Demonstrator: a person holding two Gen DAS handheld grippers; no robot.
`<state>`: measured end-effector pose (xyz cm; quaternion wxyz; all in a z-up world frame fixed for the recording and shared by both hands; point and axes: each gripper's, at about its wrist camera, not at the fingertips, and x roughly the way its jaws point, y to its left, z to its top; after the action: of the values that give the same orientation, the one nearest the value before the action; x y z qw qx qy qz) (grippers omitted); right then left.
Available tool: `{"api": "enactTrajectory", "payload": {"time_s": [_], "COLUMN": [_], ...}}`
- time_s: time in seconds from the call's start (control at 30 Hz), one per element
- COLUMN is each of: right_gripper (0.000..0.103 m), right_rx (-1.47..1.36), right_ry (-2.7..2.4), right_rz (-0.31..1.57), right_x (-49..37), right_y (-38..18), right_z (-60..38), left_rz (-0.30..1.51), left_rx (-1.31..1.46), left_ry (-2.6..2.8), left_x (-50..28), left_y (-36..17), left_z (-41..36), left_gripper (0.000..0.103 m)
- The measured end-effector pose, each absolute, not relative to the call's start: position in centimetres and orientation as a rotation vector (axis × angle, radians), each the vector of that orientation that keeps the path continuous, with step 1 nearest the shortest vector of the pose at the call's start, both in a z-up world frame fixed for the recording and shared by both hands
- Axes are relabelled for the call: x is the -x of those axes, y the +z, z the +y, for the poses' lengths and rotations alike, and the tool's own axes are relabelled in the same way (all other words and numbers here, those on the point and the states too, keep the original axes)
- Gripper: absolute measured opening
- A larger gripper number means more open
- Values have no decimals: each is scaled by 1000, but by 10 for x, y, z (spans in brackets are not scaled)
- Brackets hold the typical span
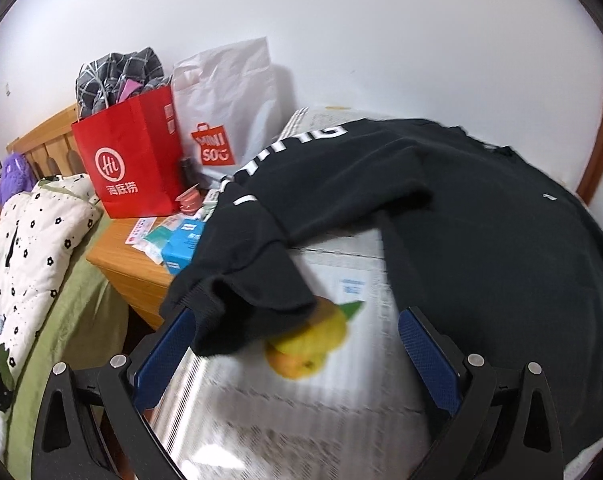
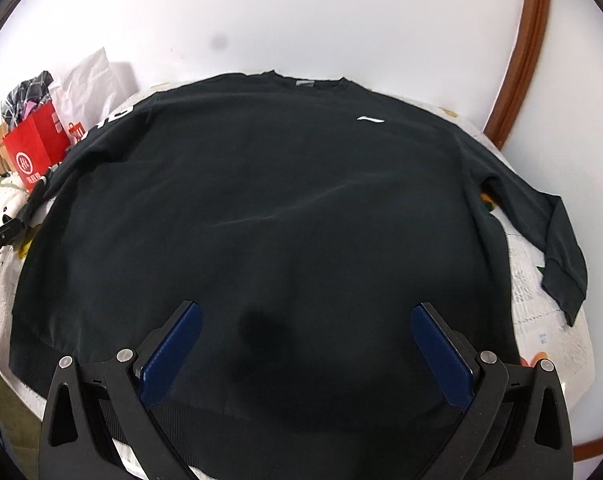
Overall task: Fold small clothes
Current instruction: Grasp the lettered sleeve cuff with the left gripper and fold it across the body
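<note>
Both tools (image 1: pixel 297 356) (image 2: pixel 305 352) gaping over black sweatshirt (image 2: pixel 261 208), L sleeve (image 1: pixel 257 280) prob. untouched.

Both wrist views low, close, sharing sweatshirt (image 2: pixel 261 208)

You have a red paper bag (image 1: pixel 131 156) standing on a wooden nightstand (image 1: pixel 135 268), with checked grey cloth (image 1: pixel 117 76) bulging out of its top. Just right of the red bag leans a white plastic bag (image 1: pixel 229 96) with a red logo. In front of the red bag lie small packets and a blue box (image 1: pixel 181 246). Left of it, a floral quilt (image 1: pixel 29 248) covers the bed, with a purple plush (image 1: pixel 15 176) behind.
</note>
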<state>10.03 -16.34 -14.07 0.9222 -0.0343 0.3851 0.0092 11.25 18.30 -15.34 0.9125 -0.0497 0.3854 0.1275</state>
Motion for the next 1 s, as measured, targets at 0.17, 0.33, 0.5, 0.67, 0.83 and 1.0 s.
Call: {"api": "enactTrajectory", "payload": {"time_s": [0.17, 0.33, 0.5, 0.67, 0.83, 1.0], "right_gripper": [102, 102, 102, 102, 102, 102], "right_rx": [71, 79, 67, 53, 15, -34], "right_ry": [15, 10, 16, 26, 20, 3], "right_rz": [819, 836, 842, 838, 818, 791], "right_x": [-119, -131, -139, -140, -138, -133], "right_y": [-146, -149, -150, -151, -146, -137], "right_z": [-158, -159, -164, -172, -193, -223], "left_rz": [832, 849, 845, 805, 758, 733], "left_rx": [38, 31, 65, 107, 115, 111], "left_ry": [305, 338, 288, 221, 101, -26], "left_x": [-132, -140, -145, -150, -165, -190], "left_y": [-171, -174, -163, -137, -101, -77], "left_z": [190, 194, 189, 172, 130, 77], "left_gripper": [90, 43, 16, 16, 16, 16]}}
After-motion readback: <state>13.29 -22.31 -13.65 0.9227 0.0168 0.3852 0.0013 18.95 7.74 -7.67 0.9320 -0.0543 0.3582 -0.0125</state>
